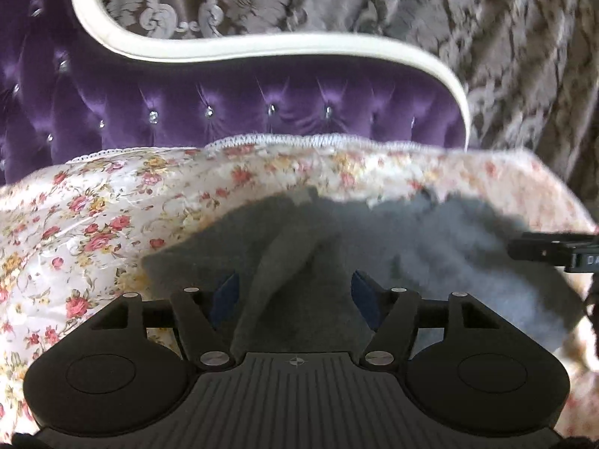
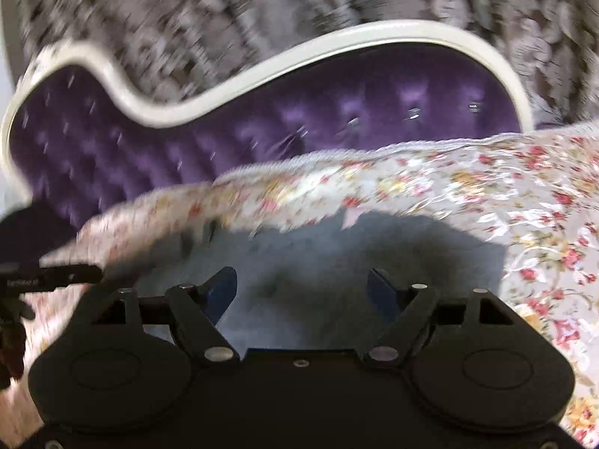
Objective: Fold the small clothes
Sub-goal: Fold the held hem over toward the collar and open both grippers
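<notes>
A small grey garment (image 1: 411,239) lies bunched on the floral bedspread (image 1: 86,224). My left gripper (image 1: 294,288) is open, its blue-padded fingers (image 1: 226,288) on either side of a raised fold of the grey cloth. My right gripper (image 2: 303,284) is open just above the garment (image 2: 337,254), which lies between and beyond its fingers (image 2: 382,288). The right gripper's tip shows at the right edge of the left wrist view (image 1: 554,250); the left gripper's tip shows at the left edge of the right wrist view (image 2: 52,277). The right wrist view is motion-blurred.
A purple tufted headboard (image 1: 232,104) with a cream frame (image 1: 262,46) rises just behind the bedspread's lace edge (image 1: 299,140). Grey patterned curtains (image 1: 486,56) hang behind it. The floral bedspread (image 2: 524,224) extends to both sides of the garment.
</notes>
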Tool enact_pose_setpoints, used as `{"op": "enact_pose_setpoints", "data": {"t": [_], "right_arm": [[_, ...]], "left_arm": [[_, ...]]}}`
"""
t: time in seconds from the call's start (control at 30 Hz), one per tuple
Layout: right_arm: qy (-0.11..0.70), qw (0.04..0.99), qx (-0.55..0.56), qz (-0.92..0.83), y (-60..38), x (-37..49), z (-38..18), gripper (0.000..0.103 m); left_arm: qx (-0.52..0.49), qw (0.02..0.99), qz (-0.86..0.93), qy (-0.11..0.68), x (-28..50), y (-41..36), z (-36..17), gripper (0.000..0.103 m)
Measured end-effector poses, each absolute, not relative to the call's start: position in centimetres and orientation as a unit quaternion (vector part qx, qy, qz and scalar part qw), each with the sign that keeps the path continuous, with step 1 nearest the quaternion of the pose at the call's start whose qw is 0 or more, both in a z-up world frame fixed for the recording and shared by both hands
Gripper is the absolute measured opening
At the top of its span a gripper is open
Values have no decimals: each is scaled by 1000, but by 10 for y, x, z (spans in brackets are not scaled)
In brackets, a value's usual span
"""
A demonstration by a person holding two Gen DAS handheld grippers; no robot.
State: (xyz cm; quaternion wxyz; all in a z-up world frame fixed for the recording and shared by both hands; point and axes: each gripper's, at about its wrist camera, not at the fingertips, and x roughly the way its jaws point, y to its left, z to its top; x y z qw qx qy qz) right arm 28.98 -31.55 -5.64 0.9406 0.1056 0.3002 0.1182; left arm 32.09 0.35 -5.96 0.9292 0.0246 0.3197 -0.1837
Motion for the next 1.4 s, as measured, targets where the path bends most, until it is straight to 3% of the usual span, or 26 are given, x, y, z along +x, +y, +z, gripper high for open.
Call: {"op": "enact_pose_setpoints", "data": {"t": [0.2,0.37,0.63,0.97,1.33,1.4], "right_arm": [[334,935,77,91,-306,292,-81,83],[339,936,44,85,-296,292,-81,90],[351,931,45,85,-294,294,-80,94],[359,930,34,75,-295,295,-79,96],[363,929,43,63,-303,297,-78,99],[365,928,41,63,-304,297,-78,99]], "left_arm": [[11,931,-130,341,353,18,-73,64],[-24,923,-100,370,382,34,-82,64],[-22,920,-60,387,403,33,-77,64],[15,938,-115,327,334,-6,-40,65],[76,916,-180,350,309,-62,-68,66],[86,914,-168,360,313,-67,-81,71]]}}
